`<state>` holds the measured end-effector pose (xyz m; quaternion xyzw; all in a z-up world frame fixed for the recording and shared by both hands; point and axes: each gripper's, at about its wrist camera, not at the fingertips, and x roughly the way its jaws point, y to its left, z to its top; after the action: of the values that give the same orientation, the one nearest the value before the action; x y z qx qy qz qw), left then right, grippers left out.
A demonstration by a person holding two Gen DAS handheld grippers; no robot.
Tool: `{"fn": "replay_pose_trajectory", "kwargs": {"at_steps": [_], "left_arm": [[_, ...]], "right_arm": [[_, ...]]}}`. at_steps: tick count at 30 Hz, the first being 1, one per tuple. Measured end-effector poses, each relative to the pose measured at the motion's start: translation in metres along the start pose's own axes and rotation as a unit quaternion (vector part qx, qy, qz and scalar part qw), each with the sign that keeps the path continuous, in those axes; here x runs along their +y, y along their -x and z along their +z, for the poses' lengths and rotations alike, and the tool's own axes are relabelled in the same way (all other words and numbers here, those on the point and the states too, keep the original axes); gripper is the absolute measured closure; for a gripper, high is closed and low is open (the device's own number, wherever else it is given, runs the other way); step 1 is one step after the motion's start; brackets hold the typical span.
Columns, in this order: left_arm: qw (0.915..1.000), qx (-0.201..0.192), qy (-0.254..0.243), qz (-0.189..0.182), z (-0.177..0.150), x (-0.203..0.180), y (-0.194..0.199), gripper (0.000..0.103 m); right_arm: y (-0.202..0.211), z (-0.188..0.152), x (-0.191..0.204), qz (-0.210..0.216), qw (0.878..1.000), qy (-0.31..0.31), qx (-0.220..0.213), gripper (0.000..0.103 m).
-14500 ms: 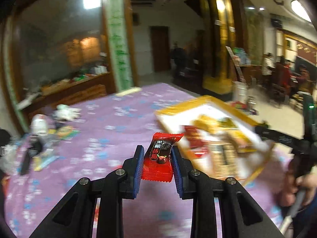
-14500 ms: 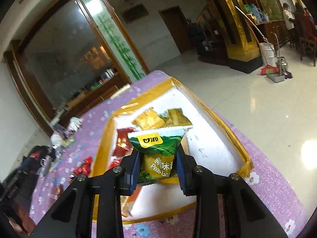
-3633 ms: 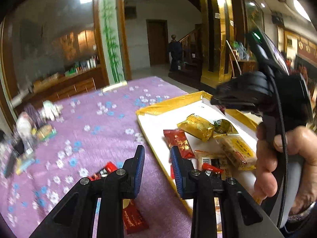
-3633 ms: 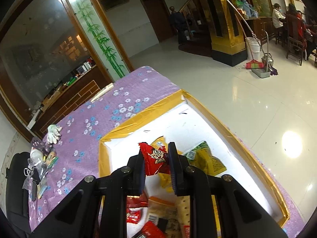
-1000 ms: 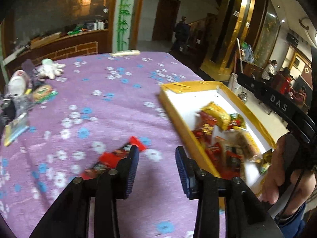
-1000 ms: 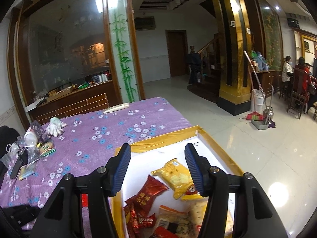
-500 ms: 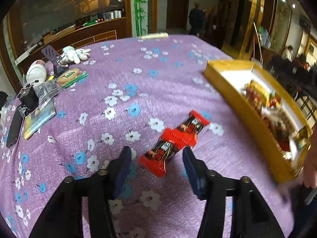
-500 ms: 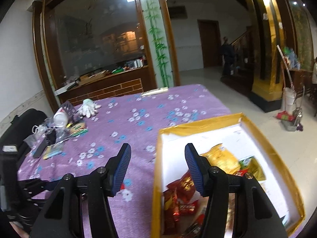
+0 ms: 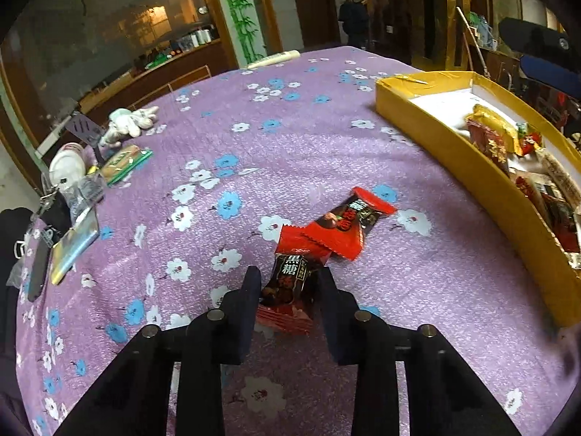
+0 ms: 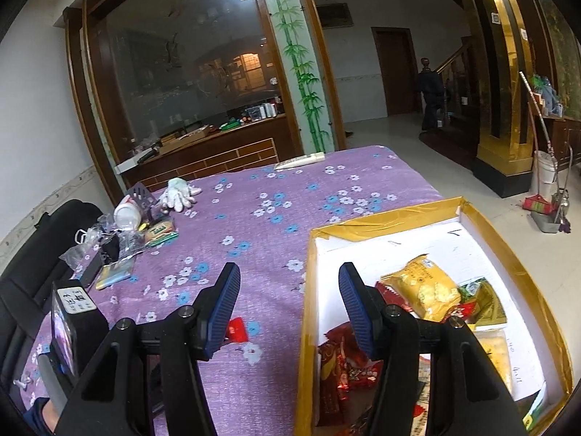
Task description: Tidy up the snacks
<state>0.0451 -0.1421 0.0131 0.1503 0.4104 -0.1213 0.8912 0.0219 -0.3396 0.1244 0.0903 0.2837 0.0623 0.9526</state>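
Closing on a dark red-ended candy packet [image 9: 288, 283], the left tool [image 9: 288, 283] has its jaws coming together with the packet between them; the pads look to be at its sides, though whether they already press is hard to tell. The packet lies flat on the purple flowered bench [image 9: 254, 138], its long axis running straight ahead along the fingers, its far end tucked under a second red candy packet [image 9: 345, 223] just beyond the tips. That one points ahead and to the right, toward the yellow-walled box [image 9: 472, 178] of snacks well off to the tool's right. A good grip would probably take the packet across its narrow width near the middle, and the lift should be gentle so the overlapping packet slides off rather than being dragged. The right tool [image 10: 290, 309] hangs released and empty, straddling the box's near-left wall.
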Motion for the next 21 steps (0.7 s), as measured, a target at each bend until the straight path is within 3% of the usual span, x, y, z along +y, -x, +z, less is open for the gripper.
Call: {"fn": "replay_pose_trajectory", "kwargs": {"at_steps": [10,17,21], "left_arm": [[0.9949,-0.01,0.098,-0.023,0.004,0.038,0.002,0.073],[0.9912,-0.026,0.128,-0.017,0.003,0.052,0.012,0.073],[0.9871,-0.042,0.154,-0.004,0.003,0.065,0.019,0.073]], "right_arm": [[-0.01,-0.014,0.034,0.026,0.998,0.06,0.013,0.048],[-0.039,-0.021,0.058,0.06,0.99,0.032,0.121,0.048],[-0.063,-0.019,0.065,0.024,0.987,0.011,0.161,0.048]]}}
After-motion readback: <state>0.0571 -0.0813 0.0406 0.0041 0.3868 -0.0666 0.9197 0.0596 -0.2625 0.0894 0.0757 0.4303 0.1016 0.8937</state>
